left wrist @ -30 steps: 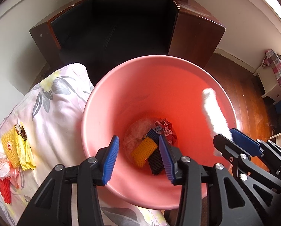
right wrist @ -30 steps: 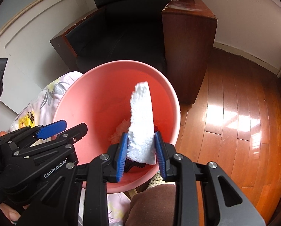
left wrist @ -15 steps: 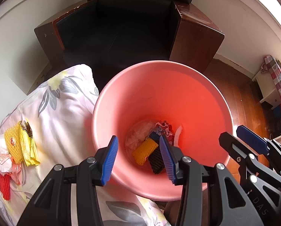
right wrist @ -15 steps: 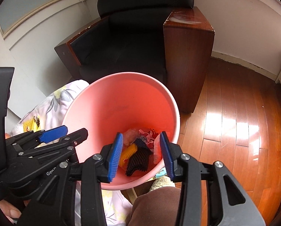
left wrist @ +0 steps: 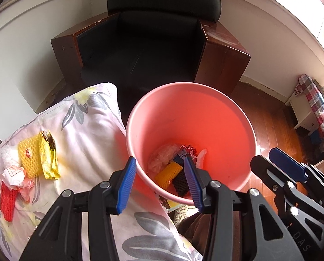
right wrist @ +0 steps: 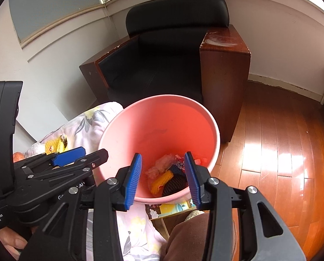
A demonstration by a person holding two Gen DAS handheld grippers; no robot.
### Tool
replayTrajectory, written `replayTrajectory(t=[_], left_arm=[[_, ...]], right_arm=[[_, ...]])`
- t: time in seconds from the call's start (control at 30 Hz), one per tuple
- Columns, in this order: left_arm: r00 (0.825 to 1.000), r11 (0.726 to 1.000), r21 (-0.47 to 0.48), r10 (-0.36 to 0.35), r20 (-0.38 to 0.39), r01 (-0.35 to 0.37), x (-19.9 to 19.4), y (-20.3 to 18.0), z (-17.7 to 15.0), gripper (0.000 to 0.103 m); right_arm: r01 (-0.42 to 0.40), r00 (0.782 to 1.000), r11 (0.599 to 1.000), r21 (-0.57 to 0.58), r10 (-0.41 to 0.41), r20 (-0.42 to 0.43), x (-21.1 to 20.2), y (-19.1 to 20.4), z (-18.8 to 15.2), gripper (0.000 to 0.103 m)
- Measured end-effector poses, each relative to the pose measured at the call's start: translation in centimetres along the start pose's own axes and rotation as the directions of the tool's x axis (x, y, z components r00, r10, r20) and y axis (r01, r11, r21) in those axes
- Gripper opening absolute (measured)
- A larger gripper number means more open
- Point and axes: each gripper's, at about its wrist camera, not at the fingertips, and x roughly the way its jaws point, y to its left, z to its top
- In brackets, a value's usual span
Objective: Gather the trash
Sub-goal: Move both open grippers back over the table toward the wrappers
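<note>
While both hand-held grippers hang above the bucket, the parts read as follows.

Bucket (left wrist: 227, 117): pink, round, standing on the wood floor (right wrist: 281, 141) just in front of the black armchair (left wrist: 153, 43); its rim touches the flowered bedding (left wrist: 90, 134).

Trash in the bucket: a yellow foam net (left wrist: 168, 174), a black foam net (left wrist: 180, 181), a crumpled clear bag (left wrist: 162, 156), a red patterned wrapper (left wrist: 189, 150) and a white scrap (left wrist: 202, 154), all on the bucket's bottom.

Trash outside the bucket: on the bedding, well to the bucket's left, lie a yellow net sleeve (left wrist: 29, 158), a yellow wrapper (left wrist: 47, 154), a white wrapper (left wrist: 13, 174) and a red net (left wrist: 7, 202).

Left hand-held gripper (left wrist: 158, 184): jaws wide apart, holding nothing, over the bucket's near rim.

Right hand-held gripper (right wrist: 163, 179): jaws wide apart, holding nothing, over the bucket's near rim, just right of the left one.

Armchair: wooden sides, behind the bucket, against the wall.
</note>
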Motion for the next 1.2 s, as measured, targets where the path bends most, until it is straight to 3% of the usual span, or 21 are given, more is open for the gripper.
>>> replayTrajectory(t=[0.4, 0.87, 1.0, 1.2], left_arm=[[0.998, 0.995, -0.099, 0.023, 0.064, -0.017, -3.7, 4.8, -3.2, 0.045], [0.980, 0.983, -0.126, 0.151, 0.130, -0.134, -7.2, 10.8, -9.0, 0.045], [0.973, 0.972, -0.146, 0.201, 0.110, -0.184, -7.7, 13.5, -11.3, 0.045], [0.977, 0.955, -0.233, 0.204, 0.057, -0.186, -7.5, 18.2, -14.3, 0.045]], right_arm=[[-0.088, 0.995, 0.992, -0.091, 0.092, 0.044, -1.2, 4.7, -1.9, 0.041], [-0.180, 0.984, 0.965, -0.189, 0.176, -0.039, 0.3, 9.8, -4.4, 0.041], [-0.201, 0.979, 0.958, -0.204, 0.191, -0.068, 0.9, 10.9, -5.0, 0.041], [-0.230, 0.971, 0.946, -0.230, 0.208, -0.115, 2.0, 12.4, -6.0, 0.041]])
